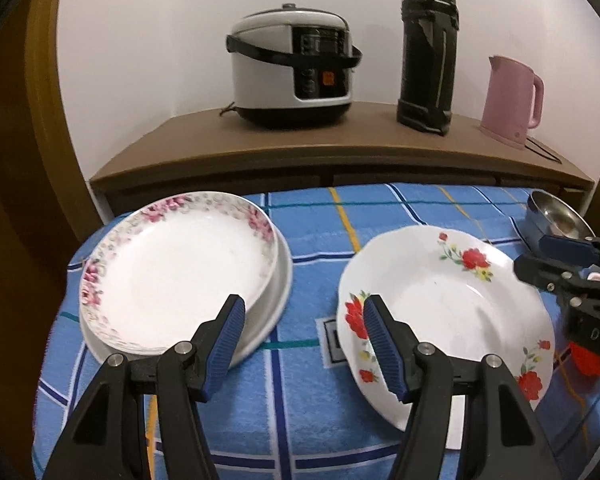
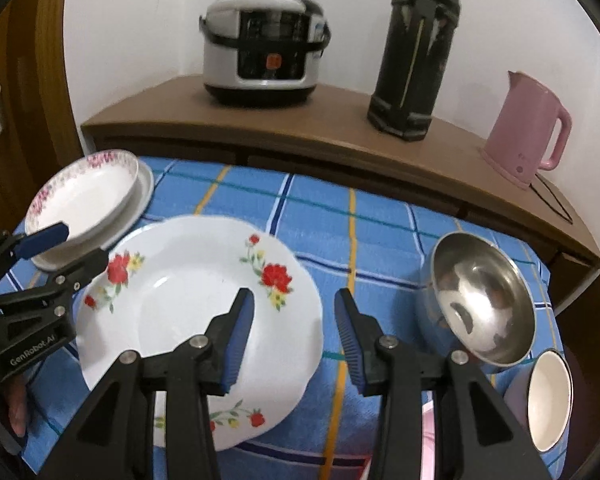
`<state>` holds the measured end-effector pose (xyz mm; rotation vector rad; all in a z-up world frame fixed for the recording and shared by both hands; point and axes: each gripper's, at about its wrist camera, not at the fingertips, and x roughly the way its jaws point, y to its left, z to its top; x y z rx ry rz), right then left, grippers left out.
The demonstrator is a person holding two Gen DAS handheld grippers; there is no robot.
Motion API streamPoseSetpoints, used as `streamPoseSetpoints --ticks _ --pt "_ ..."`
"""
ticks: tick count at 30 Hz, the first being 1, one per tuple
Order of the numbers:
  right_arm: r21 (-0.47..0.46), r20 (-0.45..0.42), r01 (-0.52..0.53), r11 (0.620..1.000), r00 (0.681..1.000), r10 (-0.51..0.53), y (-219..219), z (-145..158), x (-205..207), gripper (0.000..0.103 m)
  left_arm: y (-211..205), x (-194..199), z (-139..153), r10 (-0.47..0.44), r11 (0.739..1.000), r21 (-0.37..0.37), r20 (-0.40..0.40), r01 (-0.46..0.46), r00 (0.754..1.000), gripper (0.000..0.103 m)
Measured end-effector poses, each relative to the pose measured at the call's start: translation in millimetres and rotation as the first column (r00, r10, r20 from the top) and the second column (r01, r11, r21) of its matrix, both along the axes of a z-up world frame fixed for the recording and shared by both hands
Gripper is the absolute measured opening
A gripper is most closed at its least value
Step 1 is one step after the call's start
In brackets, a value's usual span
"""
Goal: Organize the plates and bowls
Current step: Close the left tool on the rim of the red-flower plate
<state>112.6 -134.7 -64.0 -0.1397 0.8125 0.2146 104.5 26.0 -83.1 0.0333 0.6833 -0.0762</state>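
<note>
A white plate with red flowers (image 1: pixel 444 312) (image 2: pixel 196 312) lies on the blue checked cloth. To its left a pink-rimmed floral plate (image 1: pixel 180 268) (image 2: pixel 84 196) sits stacked on a plain white plate (image 1: pixel 280 288). A steel bowl (image 2: pixel 480 300) (image 1: pixel 556 216) and a white-lined bowl (image 2: pixel 548 396) stand on the right. My left gripper (image 1: pixel 304 344) (image 2: pixel 66 246) is open and empty between the two plates, its right finger over the red-flower plate's left rim. My right gripper (image 2: pixel 296 336) (image 1: pixel 540 256) is open and empty over that plate's right edge.
Behind the table a brown cabinet (image 1: pixel 300 148) carries a rice cooker (image 1: pixel 292 68), a tall black thermos (image 1: pixel 428 56) and a pink kettle (image 1: pixel 512 100). A wooden door (image 2: pixel 4 92) stands at the left.
</note>
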Motion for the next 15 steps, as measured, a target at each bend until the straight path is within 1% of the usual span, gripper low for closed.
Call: streamPoseSetpoints --ticks 3,6,8,12,15 --pt "-0.038 -0.034 0.002 0.999 0.999 -0.003 3 -8 4 0.041 -1 1 -1 -0.023 1.0 -0.012 -0.012 0.023 1.0 0.064" --pt "-0.071 -0.047 0.009 0.997 0.999 -0.012 5 -13 7 0.041 -2 3 -3 -0.038 0.999 -0.02 -0.029 0.038 0.999 0.064" --pt "-0.102 -0.066 -0.004 0.995 0.998 -0.003 8 -18 8 0.041 -1 5 -5 -0.045 0.999 -0.032 -0.042 0.043 0.998 0.064" --pt "-0.129 -0.099 -0.029 0.991 0.995 0.016 12 -28 10 0.041 -4 10 -10 -0.079 0.996 -0.043 -0.084 0.076 0.993 0.064" --pt "-0.142 -0.106 -0.037 0.989 0.994 0.022 14 -32 10 0.042 -8 10 -11 -0.097 0.995 -0.034 -0.094 0.094 0.991 0.064"
